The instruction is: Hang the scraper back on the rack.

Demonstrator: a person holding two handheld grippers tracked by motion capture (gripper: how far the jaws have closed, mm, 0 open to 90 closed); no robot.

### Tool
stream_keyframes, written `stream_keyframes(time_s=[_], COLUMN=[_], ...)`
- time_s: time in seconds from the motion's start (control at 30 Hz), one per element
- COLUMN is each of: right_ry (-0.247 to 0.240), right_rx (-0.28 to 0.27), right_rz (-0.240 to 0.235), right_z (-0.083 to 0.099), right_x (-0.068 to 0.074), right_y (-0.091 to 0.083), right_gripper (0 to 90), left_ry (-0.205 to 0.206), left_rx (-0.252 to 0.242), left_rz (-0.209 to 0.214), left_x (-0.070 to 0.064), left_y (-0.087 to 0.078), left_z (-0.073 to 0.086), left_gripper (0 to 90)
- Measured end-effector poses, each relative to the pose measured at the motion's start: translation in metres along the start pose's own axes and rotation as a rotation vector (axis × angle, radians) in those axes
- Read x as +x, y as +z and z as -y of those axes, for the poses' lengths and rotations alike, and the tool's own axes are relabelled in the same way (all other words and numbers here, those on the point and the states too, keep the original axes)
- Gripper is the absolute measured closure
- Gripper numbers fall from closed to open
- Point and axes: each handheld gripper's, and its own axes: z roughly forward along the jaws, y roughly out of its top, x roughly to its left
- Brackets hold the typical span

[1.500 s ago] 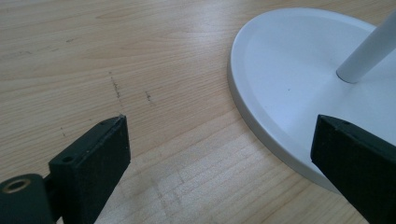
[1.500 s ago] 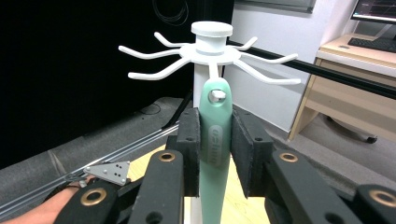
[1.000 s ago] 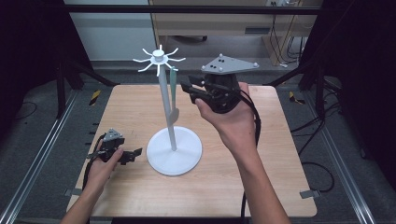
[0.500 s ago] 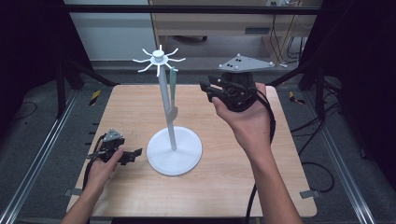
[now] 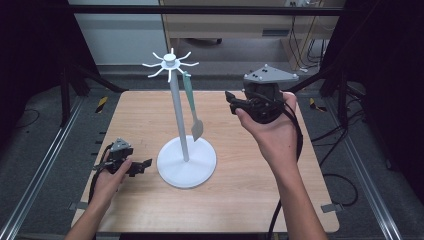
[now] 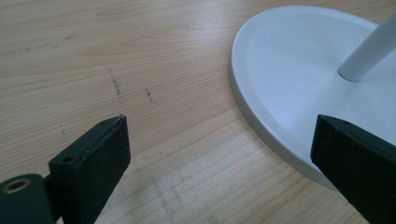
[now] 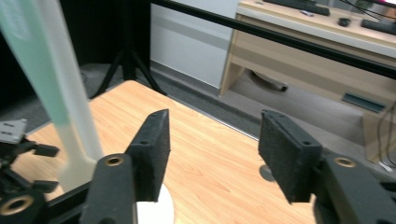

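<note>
- Both tongs gaped wide, gripping nothing: left tongs [image 5: 142, 165] rested on the desk [image 5: 250, 200] beside the stand [image 5: 186, 161].
- Right tongs [image 5: 231, 102] hung raised, right of the hanging spatula [image 5: 191, 105], probably releasing it.

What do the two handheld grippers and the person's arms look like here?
Both the left gripper and right gripper are black, with flat rectangular jaws bearing brass-coloured eyelets. Each carries a grey three-cornered plate and trails a black cable. The forearms are bare: no sleeves or gloves.
</note>
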Motion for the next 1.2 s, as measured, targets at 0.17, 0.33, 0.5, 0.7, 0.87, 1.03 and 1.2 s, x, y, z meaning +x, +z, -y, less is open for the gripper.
stream_keyframes(time_s=[0.17,0.33,0.5,0.7,0.87,1.03,1.2], right_ry=[0.000,0.020,0.030,0.046,0.052,0.058,0.060], right_rx=[0.026,0.030,0.048,0.061,0.064,0.055,0.055], right_rz=[0.045,0.084,0.110,0.133,0.160,0.181,0.191], right_z=[0.011,0.020,0.031,0.045,0.057,0.066,0.074], right_x=[-0.007,-0.015,-0.023,-0.032,-0.040,-0.046,-0.050], right_y=[0.004,0.004,0.005,0.004,0.002,-0.003,-0.008], right_gripper=[35.6,29.2,22.8,15.5,11.8,9.3,7.6], left_ry=[0.001,0.003,-0.003,-0.004,-0.005,-0.005,-0.004], left_rx=[0.000,0.001,-0.002,-0.002,-0.005,-0.005,-0.005], left_rz=[-0.001,-0.002,-0.005,-0.003,-0.005,-0.006,-0.008], left_x=[0.000,0.000,0.001,0.000,0.000,0.001,0.001], left_y=[0.000,0.000,0.000,0.000,0.000,0.000,-0.001], left_z=[0.000,0.000,0.000,0.000,0.000,0.000,0.000], left_gripper=[4.4,4.4,4.4,4.4,4.4,4.4,4.4])
